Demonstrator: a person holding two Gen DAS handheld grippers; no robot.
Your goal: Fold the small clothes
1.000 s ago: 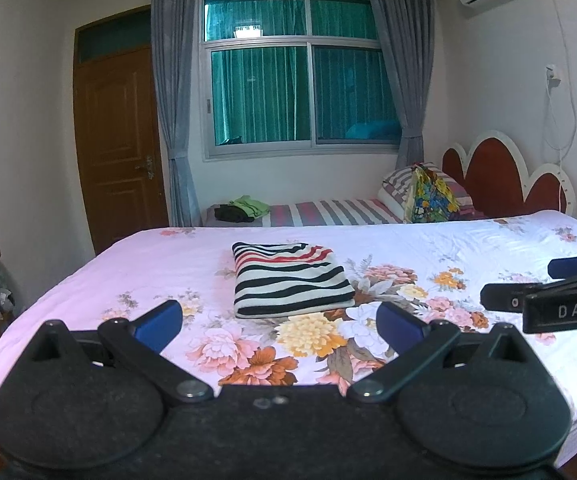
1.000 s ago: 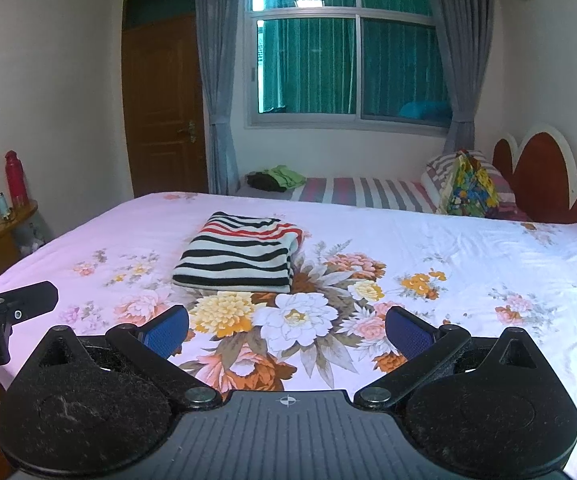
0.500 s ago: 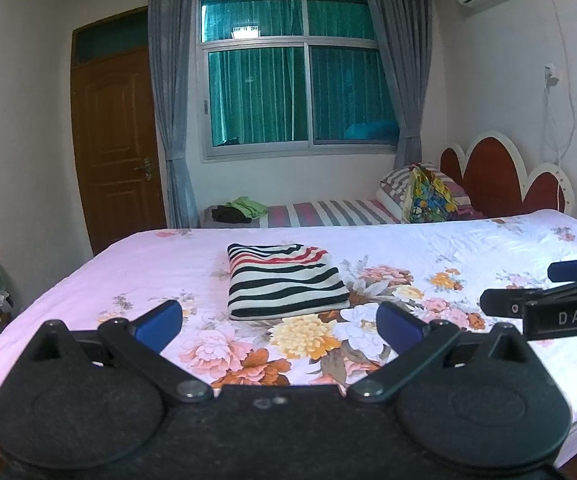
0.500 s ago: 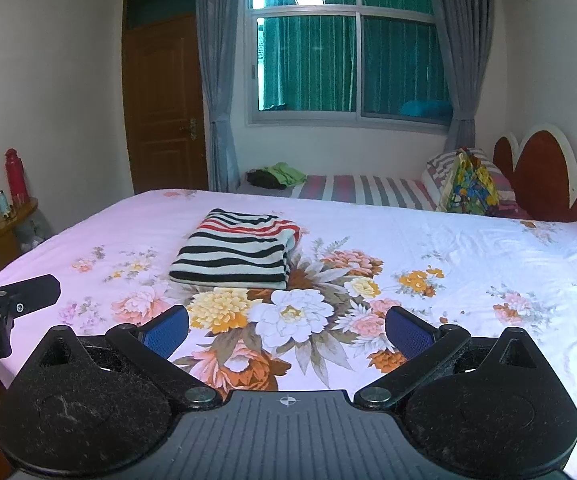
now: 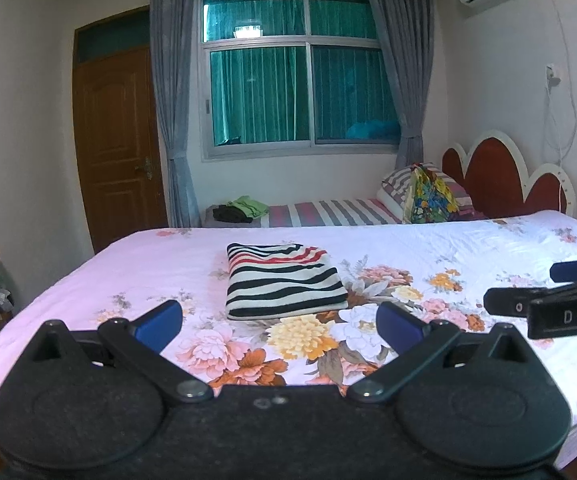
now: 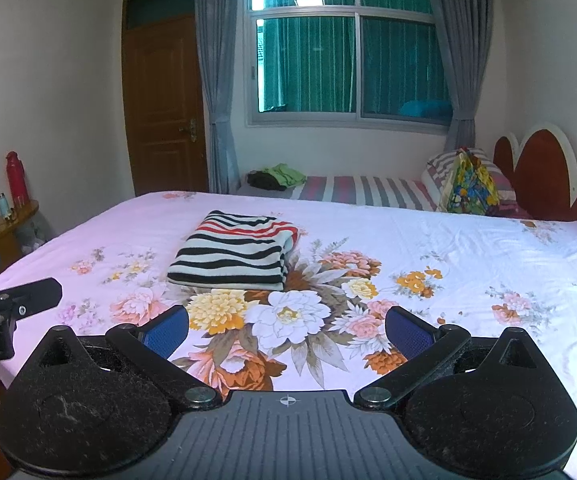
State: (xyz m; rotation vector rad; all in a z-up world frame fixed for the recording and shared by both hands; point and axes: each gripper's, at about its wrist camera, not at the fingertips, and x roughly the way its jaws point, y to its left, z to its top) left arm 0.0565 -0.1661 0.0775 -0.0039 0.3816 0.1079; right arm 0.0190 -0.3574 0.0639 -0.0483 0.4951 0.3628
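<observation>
A folded black, white and red striped garment (image 5: 282,282) lies flat on the floral bedsheet (image 5: 468,248); it also shows in the right wrist view (image 6: 234,252). My left gripper (image 5: 278,328) is open and empty, held above the near edge of the bed, well short of the garment. My right gripper (image 6: 286,330) is open and empty, also back from the garment. The right gripper's side shows at the right of the left wrist view (image 5: 548,304). The left gripper's side shows at the left of the right wrist view (image 6: 4,304).
A second bed with a striped sheet (image 5: 328,212) stands behind, with green and dark clothes (image 5: 242,208) on it and a colourful bag (image 5: 428,194) by the pillow. A wooden side table (image 6: 4,224) with a red bottle (image 6: 17,178) stands left. A door (image 5: 116,140) is at back left.
Both grippers have drawn back and risen slightly from the bed, so the folded garment looks a little farther away. Both stay open.
</observation>
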